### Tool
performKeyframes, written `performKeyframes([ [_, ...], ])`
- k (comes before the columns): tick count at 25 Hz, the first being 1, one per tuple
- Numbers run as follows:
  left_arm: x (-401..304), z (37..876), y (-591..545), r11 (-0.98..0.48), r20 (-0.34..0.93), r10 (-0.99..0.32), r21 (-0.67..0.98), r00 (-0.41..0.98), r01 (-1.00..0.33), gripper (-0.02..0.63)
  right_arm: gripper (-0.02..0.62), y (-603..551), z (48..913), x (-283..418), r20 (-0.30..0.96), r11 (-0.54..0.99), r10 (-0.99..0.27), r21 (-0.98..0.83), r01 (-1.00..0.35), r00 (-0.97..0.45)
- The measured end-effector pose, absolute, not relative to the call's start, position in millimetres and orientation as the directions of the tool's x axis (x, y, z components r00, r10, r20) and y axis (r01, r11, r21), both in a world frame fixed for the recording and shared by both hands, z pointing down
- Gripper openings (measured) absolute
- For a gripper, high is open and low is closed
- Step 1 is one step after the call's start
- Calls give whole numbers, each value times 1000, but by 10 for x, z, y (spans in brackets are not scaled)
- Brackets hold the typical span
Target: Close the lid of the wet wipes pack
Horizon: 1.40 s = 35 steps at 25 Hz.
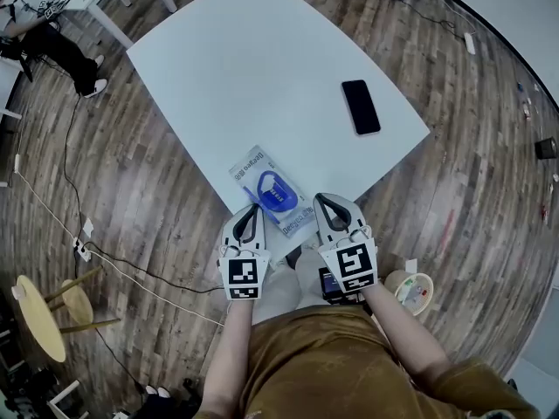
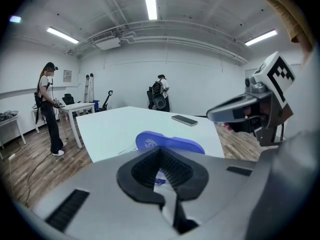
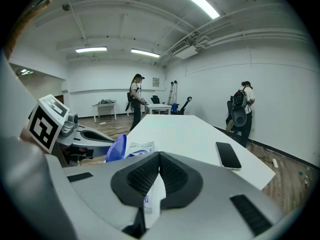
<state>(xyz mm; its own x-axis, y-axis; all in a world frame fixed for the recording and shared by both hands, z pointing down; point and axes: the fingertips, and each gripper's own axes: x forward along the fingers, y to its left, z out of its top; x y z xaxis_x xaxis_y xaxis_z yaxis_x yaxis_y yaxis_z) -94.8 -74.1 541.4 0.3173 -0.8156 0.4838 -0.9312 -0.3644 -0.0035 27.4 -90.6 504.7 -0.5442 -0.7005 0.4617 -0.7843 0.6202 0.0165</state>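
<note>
Wet wipes pack lay near the front edge of the white surface, its long axis slanting from far-left to near-right and its blue lid raised. It sat just ahead of and between the 2 tongs. Left tongs and right tongs were pinched together, holding nothing. The left one seemed slightly nearer the lid.

On the table, wet wipes pack at near edge, perhaps overhanging; phone behind, to its right.
</note>
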Motion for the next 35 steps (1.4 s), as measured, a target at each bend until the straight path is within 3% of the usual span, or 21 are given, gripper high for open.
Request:
performKeyframes([
  [35, -582, 5493, -938, -431, 513, -780, -27, 357, -902, 6, 8, -1046, 4999, 371, 438, 634, -698, 10, -773, -567],
])
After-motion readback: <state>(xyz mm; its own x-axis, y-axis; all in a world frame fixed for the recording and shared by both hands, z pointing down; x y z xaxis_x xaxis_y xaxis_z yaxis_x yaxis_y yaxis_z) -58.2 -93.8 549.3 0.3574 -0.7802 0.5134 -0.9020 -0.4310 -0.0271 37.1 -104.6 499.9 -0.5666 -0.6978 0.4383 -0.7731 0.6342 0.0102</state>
